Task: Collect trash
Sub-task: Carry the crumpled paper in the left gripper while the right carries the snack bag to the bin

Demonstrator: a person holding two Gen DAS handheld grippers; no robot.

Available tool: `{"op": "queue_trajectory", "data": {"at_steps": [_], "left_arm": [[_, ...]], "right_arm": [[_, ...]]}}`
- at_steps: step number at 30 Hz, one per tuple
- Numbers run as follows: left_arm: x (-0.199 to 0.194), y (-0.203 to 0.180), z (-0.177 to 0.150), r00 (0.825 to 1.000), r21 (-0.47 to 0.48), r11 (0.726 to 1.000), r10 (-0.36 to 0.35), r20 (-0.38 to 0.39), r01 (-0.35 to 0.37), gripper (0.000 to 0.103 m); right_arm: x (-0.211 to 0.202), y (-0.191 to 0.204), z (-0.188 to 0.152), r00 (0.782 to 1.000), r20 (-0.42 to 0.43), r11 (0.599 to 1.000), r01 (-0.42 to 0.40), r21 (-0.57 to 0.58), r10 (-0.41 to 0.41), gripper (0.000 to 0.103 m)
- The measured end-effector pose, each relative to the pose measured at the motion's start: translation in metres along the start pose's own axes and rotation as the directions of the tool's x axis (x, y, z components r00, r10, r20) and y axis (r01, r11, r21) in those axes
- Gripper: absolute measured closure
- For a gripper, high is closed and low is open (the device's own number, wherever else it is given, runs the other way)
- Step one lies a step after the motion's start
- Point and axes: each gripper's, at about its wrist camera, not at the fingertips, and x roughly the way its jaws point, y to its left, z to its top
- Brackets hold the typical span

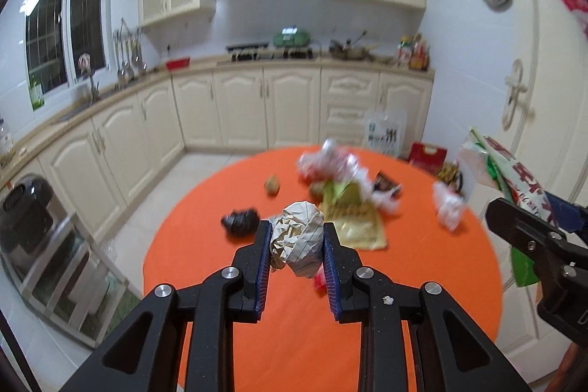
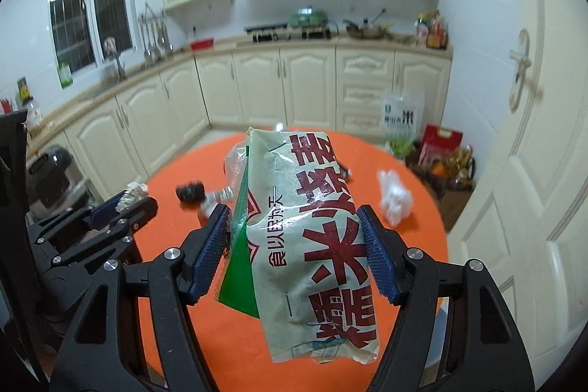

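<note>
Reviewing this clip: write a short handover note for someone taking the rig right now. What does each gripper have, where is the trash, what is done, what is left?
Left gripper: shut on a crumpled paper ball, held above the orange table.
Right gripper: shut on a green-and-white printed bag, also off the table.
Done: two pieces picked up; no bin shows in either view.
Left on the table: black crumpled piece, yellow packet, white plastic wad, pile of wrappers, small brown lump.
Next, probably: drop both pieces, return for the rest.
</note>
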Motion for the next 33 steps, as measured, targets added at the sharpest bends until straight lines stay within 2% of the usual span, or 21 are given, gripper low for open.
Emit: {"op": "queue_trajectory", "data": {"at_steps": [4, 10, 17, 22, 27, 31, 33], "left_arm": [[-0.029, -0.009, 0.005, 0.997, 0.013, 1.0, 0.003, 0.071, -0.004, 0.081], [-0.054, -0.02, 0.0, 0.993, 0.036, 0.999, -0.016, 0.117, 0.012, 0.081], [-0.051, -0.044, -0.009, 0.994, 0.079, 0.996, -0.042, 0.105, 0.034, 0.081], [-0.038, -0.083, -0.007, 0.989, 0.137, 0.983, -0.13, 0.066, 0.12, 0.081], [-0.024, -0.146, -0.017, 0.967, 0.229, 0.94, -0.256, -0.009, 0.251, 0.081], [-0.007, -0.211, -0.036, 0.924, 0.294, 0.876, -0.365, -0.114, 0.382, 0.081], [0.006, -0.237, -0.04, 0.905, 0.318, 0.848, -0.392, -0.164, 0.425, 0.081]], "right_arm": [[-0.019, -0.001, 0.009, 0.998, 0.063, 1.0, 0.01, 0.006, -0.01, 0.036], [-0.036, -0.004, 0.013, 0.993, 0.113, 1.0, 0.025, 0.014, -0.027, 0.036], [-0.043, -0.013, 0.006, 0.991, 0.123, 0.998, 0.048, 0.039, -0.052, 0.036], [-0.053, -0.053, -0.008, 0.983, 0.104, 0.984, 0.137, 0.117, -0.149, 0.036], [-0.069, -0.118, -0.038, 0.957, 0.049, 0.937, 0.268, 0.225, -0.285, 0.036], [-0.081, -0.173, -0.066, 0.919, -0.02, 0.873, 0.38, 0.307, -0.393, 0.036], [-0.082, -0.201, -0.083, 0.896, -0.079, 0.835, 0.437, 0.335, -0.437, 0.036]]}}
